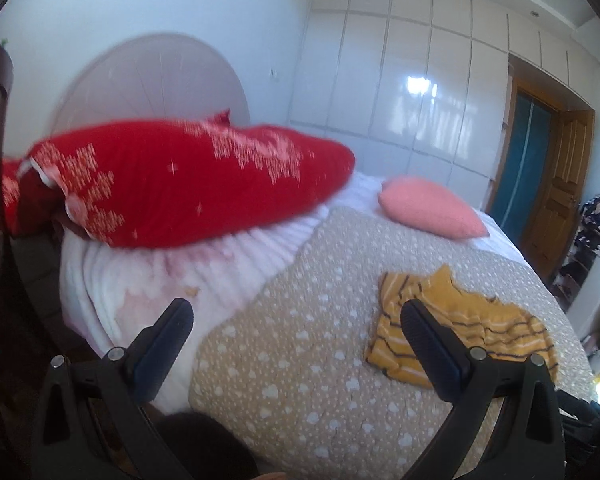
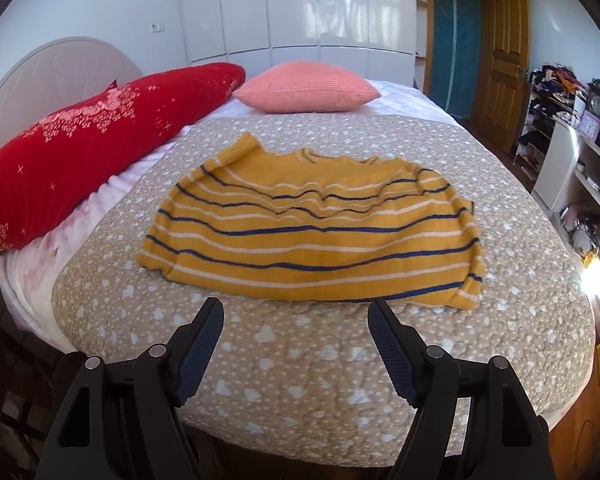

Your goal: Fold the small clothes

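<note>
A small yellow top with navy and white stripes (image 2: 312, 228) lies spread flat on the beige heart-print bedspread (image 2: 300, 360). It also shows in the left wrist view (image 1: 472, 328), to the right and partly behind one finger. My right gripper (image 2: 296, 316) is open and empty, just short of the top's near hem. My left gripper (image 1: 296, 312) is open and empty, above the bedspread to the left of the top.
A long red patterned pillow (image 2: 80, 148) lies along the bed's left side on a white ribbed blanket (image 1: 220, 256). A pink cushion (image 2: 306, 86) sits at the far end. White wardrobes, a wooden door (image 2: 504, 60) and cluttered shelves (image 2: 572, 140) stand to the right.
</note>
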`<state>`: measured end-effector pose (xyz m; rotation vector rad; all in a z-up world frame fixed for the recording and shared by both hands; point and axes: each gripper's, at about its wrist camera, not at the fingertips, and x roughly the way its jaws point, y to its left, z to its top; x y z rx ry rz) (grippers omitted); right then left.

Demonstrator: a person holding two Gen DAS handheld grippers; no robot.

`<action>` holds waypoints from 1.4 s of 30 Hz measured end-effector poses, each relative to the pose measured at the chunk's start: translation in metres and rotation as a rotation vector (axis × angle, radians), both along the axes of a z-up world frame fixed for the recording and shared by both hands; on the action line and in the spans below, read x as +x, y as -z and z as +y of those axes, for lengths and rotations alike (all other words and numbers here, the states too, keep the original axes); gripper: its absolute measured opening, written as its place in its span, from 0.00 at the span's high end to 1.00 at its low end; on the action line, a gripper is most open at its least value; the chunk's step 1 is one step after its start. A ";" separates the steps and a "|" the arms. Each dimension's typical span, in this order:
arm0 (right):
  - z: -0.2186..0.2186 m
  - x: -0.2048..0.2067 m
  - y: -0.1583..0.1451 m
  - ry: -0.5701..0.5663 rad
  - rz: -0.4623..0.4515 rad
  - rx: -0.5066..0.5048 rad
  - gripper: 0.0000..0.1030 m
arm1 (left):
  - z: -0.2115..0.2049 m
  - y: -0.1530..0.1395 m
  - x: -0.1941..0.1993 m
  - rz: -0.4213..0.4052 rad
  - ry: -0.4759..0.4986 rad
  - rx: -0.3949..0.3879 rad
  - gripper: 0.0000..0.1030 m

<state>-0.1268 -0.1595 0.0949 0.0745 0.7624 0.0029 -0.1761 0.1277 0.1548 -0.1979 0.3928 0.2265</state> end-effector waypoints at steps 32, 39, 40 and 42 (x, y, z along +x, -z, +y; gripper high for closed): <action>-0.068 -0.032 0.024 0.019 -0.082 -0.061 0.19 | -0.150 0.027 0.037 0.267 0.246 0.320 0.00; -0.059 -0.028 0.026 0.000 -0.069 -0.075 0.18 | -0.142 0.030 0.040 0.282 0.243 0.299 0.00; -0.058 -0.027 0.026 -0.001 -0.066 -0.076 0.18 | -0.142 0.030 0.041 0.283 0.243 0.297 0.00; -0.056 -0.027 0.027 -0.006 -0.062 -0.074 0.18 | -0.141 0.030 0.041 0.284 0.241 0.298 0.00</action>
